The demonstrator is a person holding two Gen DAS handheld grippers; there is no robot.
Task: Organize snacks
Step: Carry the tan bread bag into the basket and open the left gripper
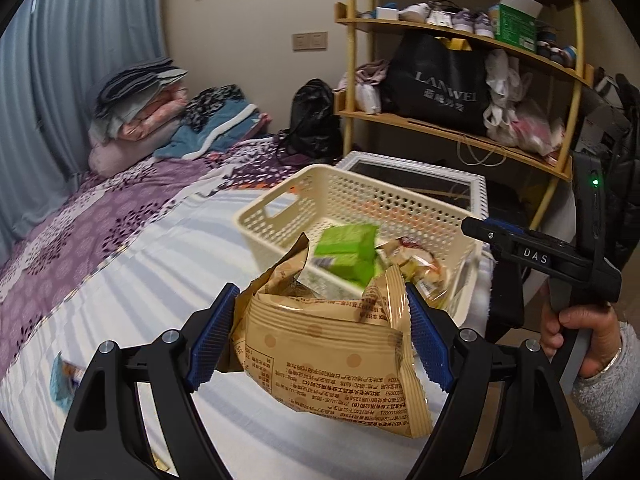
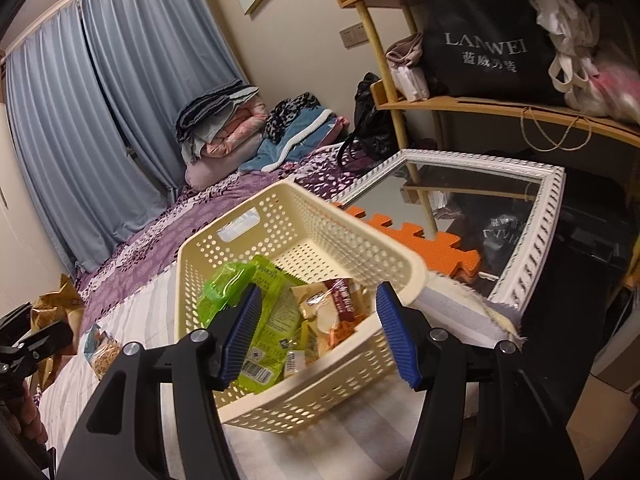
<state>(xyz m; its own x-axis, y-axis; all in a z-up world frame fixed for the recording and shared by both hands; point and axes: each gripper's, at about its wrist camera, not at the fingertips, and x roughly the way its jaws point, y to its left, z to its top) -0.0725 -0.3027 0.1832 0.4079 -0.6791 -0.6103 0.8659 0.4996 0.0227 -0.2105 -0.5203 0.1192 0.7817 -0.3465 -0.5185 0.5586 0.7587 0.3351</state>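
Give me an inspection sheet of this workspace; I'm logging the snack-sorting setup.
Surface: striped white bedsheet, purple floral quilt beside it.
Job's things: cream perforated plastic basket holding green packet and other snacks; tan crinkled snack bag; small loose packet on the sheet.
Clutter: folded bedding pile.
Grippers: left gripper clamps the tan bag; right gripper open, empty, over the basket.
Cables: nothing seen.
Surroundings: wooden shelf, white-framed mirror, blue curtains.

Bedroom. Pleated blue-grey curtains [image 2: 80,120] cover the window wall; cream painted wall [image 2: 296,32] with beige switch plate [image 1: 309,41]. Bed with purple floral and pale striped cover [image 1: 120,240]. Curved wooden shelving unit [image 1: 460,124]; white-framed mirror [image 2: 520,216] lies beside the bed.
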